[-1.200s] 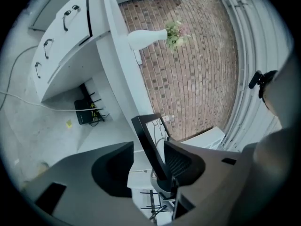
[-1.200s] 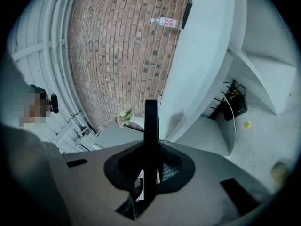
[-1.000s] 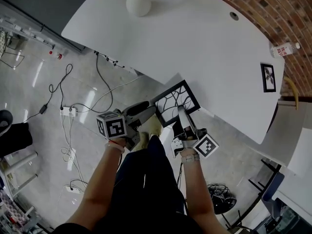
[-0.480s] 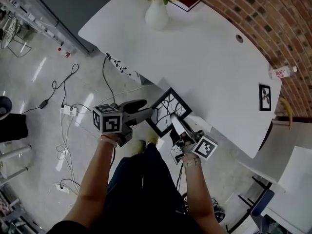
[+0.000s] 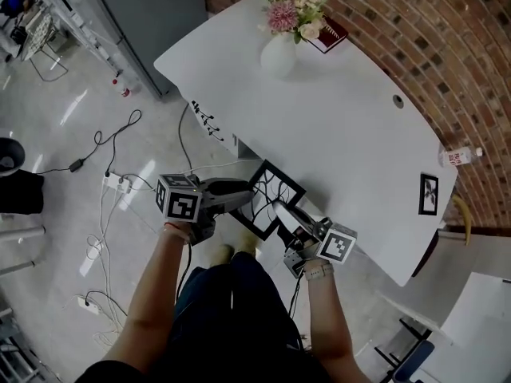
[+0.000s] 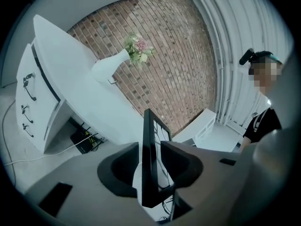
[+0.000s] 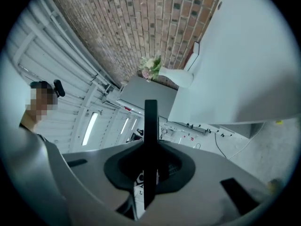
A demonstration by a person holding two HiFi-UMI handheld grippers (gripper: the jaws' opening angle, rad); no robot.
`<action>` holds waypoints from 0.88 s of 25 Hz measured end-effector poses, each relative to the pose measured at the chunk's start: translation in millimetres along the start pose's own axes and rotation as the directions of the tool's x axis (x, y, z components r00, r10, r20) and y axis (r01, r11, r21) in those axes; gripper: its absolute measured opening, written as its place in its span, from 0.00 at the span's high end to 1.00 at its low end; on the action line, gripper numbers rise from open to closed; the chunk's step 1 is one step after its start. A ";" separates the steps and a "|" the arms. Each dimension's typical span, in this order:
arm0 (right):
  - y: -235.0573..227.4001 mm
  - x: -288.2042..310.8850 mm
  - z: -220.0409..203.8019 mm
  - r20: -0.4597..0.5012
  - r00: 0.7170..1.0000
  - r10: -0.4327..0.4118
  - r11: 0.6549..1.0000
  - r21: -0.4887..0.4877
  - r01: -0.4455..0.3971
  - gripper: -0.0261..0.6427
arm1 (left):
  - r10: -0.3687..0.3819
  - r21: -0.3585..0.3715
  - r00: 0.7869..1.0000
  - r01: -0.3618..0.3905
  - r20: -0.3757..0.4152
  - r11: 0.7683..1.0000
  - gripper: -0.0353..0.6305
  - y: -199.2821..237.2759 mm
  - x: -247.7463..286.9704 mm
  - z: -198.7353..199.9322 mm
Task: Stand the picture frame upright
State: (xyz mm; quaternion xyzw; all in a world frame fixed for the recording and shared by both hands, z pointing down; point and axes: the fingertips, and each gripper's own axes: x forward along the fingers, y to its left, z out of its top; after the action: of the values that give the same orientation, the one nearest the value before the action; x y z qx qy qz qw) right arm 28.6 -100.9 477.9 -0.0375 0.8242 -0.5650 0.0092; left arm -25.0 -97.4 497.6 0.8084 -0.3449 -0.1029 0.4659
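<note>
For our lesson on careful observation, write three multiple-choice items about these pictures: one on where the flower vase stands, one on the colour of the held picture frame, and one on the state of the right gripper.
1. Where does the white vase stand?
A. On the floor.
B. On the white table, beside a red book.
C. On a chair.

2. What colour is the border of the held picture frame?
A. Gold.
B. White.
C. Black.

3. What is the state of the right gripper?
A. Shut on the picture frame.
B. Open and empty.
C. Shut on a bottle.

Answers:
1 B: the head view shows it on the tabletop next to the book.
2 C: its border looks black in every view.
3 A: the right gripper view shows both pads tight against the frame's edge.
</note>
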 end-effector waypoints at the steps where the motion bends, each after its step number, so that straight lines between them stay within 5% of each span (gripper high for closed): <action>1: 2.4 2.8 0.7 -0.017 1.000 0.012 1.000 -0.005 -0.012 0.89 | 0.000 0.002 1.000 0.000 0.005 1.000 0.72 -0.6 -1.6 2.5; 11: 15.4 25.0 29.2 -0.142 0.987 0.081 0.992 -0.085 -0.093 0.89 | 0.005 0.086 0.997 -0.012 0.073 0.996 0.79 -6.4 -5.1 40.7; 22: 7.1 54.8 78.1 -0.247 0.969 0.019 0.959 -0.271 -0.088 0.89 | 0.097 0.212 0.980 -0.134 0.176 0.968 0.80 0.1 -1.2 90.5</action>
State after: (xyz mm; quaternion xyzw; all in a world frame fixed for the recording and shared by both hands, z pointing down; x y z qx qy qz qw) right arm -21.9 -174.9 444.5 0.0532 0.8913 -0.4429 -0.0810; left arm -70.2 -158.4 448.2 0.8228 -0.4380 -0.1025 0.3473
